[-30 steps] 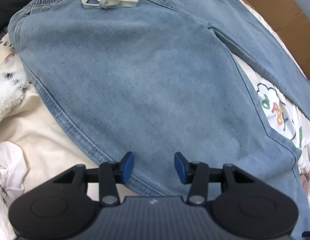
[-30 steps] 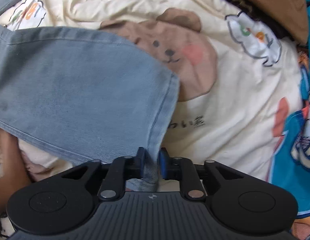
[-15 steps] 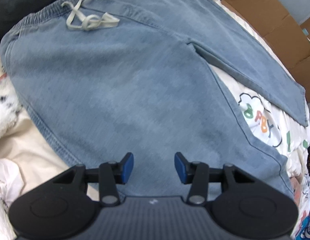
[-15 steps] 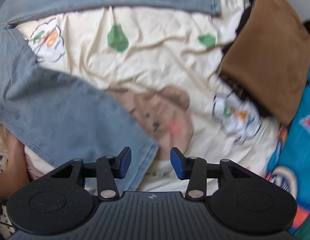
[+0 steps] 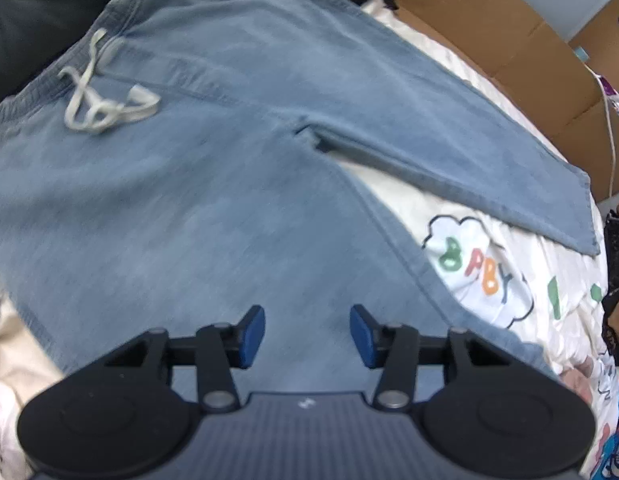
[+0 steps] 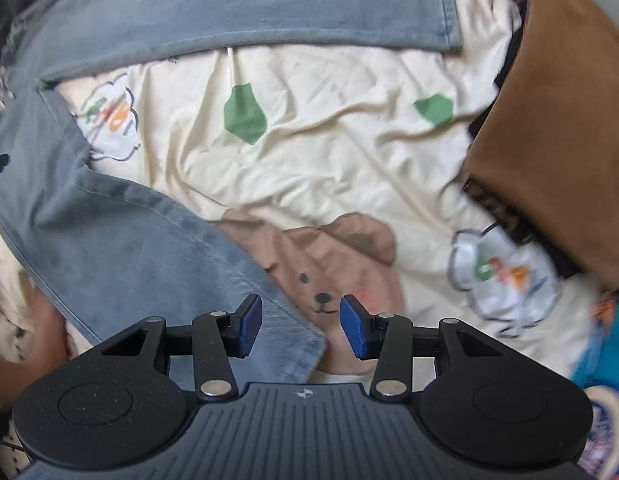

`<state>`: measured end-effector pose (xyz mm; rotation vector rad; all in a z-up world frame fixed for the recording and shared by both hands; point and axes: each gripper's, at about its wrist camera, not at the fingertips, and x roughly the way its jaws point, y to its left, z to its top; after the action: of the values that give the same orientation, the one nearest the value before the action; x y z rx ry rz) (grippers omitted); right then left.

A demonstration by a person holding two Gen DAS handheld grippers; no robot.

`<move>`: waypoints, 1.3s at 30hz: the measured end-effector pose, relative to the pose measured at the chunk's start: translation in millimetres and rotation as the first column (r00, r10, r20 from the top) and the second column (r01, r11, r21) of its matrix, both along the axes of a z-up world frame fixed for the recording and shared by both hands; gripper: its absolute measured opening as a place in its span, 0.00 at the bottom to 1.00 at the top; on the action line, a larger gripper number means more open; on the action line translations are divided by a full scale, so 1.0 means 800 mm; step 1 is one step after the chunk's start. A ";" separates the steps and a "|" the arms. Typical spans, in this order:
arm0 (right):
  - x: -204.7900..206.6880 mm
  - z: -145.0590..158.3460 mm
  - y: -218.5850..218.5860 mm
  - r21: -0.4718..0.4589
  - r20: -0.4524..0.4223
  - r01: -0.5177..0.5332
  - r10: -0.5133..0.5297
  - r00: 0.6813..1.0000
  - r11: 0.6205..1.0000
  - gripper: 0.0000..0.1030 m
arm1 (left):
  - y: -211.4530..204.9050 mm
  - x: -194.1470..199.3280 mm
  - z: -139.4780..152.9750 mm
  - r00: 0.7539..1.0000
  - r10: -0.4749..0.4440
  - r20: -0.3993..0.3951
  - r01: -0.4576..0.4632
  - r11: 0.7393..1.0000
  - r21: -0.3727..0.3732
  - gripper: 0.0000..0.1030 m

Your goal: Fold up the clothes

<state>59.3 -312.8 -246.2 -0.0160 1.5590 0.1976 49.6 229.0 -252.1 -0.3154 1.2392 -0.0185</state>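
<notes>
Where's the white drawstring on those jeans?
In the left wrist view, the drawstring lies upper left, knotted just below the jeans' elastic waistband.

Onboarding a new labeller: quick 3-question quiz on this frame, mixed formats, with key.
1. True or false: the right gripper is clamped on the near leg's hem.
2. What lies tied at the waistband of the jeans? A) belt B) drawstring C) zip tag
3. Fill in: the jeans' two legs lie ___ on the printed sheet.

Key: 1 false, its jaws stand apart with nothing gripped; 2 B; 3 spread apart.
</notes>
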 end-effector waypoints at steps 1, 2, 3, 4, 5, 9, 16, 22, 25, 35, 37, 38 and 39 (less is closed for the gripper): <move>-0.008 -0.008 -0.004 0.021 0.011 0.022 -0.023 1.000 1.000 0.49 | -0.004 0.005 0.001 1.000 -0.006 0.004 0.006 1.000 0.002 0.49; -0.018 -0.018 -0.009 0.039 0.023 0.054 -0.055 0.998 0.998 0.49 | -0.009 0.010 0.001 1.000 -0.014 0.006 0.014 1.000 0.004 0.49; -0.027 -0.028 -0.014 0.056 0.035 0.085 -0.087 0.996 0.995 0.49 | -0.013 0.016 0.002 1.000 -0.021 0.009 0.021 1.000 0.007 0.49; -0.037 -0.038 -0.019 0.074 0.046 0.116 -0.120 0.992 0.990 0.49 | -0.018 0.021 0.003 0.999 -0.032 0.012 0.032 0.999 0.010 0.49; -0.046 -0.048 -0.024 0.092 0.057 0.147 -0.153 0.987 0.985 0.49 | -0.024 0.026 0.004 0.999 -0.043 0.014 0.043 0.999 0.013 0.49; -0.078 -0.087 -0.040 0.161 0.079 0.256 -0.271 0.959 0.953 0.49 | -0.042 0.047 0.006 0.996 -0.083 0.016 0.083 0.996 0.030 0.49; -0.101 -0.138 -0.058 0.181 0.091 0.356 -0.376 0.922 0.917 0.49 | -0.056 0.088 -0.001 0.996 -0.086 0.015 0.084 0.993 0.078 0.50; -0.109 -0.163 -0.061 0.209 0.043 0.385 -0.402 0.915 0.899 0.49 | -0.059 0.113 -0.031 0.996 -0.085 0.031 0.078 0.981 0.177 0.66; -0.110 -0.168 -0.067 0.238 0.018 0.406 -0.422 0.906 0.882 0.49 | -0.063 0.118 -0.041 0.991 -0.123 0.044 0.108 0.960 0.260 0.70; -0.108 -0.178 -0.070 0.299 -0.036 0.471 -0.483 0.875 0.830 0.49 | -0.052 0.150 -0.056 0.993 -0.113 0.035 0.098 0.952 0.290 0.69; -0.112 -0.181 -0.068 0.302 -0.057 0.485 -0.492 0.868 0.821 0.49 | -0.055 0.155 -0.060 0.992 -0.124 0.026 0.111 0.948 0.297 0.69; -0.114 -0.182 -0.067 0.303 -0.053 0.489 -0.497 0.866 0.818 0.49 | -0.055 0.158 -0.061 0.992 -0.123 0.023 0.111 0.949 0.296 0.69; -0.115 -0.183 -0.067 0.305 -0.048 0.492 -0.502 0.863 0.816 0.48 | -0.054 0.161 -0.064 0.993 -0.118 0.018 0.107 0.949 0.296 0.69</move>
<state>-33.0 -366.0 -392.7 0.6309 1.4302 0.0204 178.0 185.5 -303.3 0.0157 1.2037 0.0624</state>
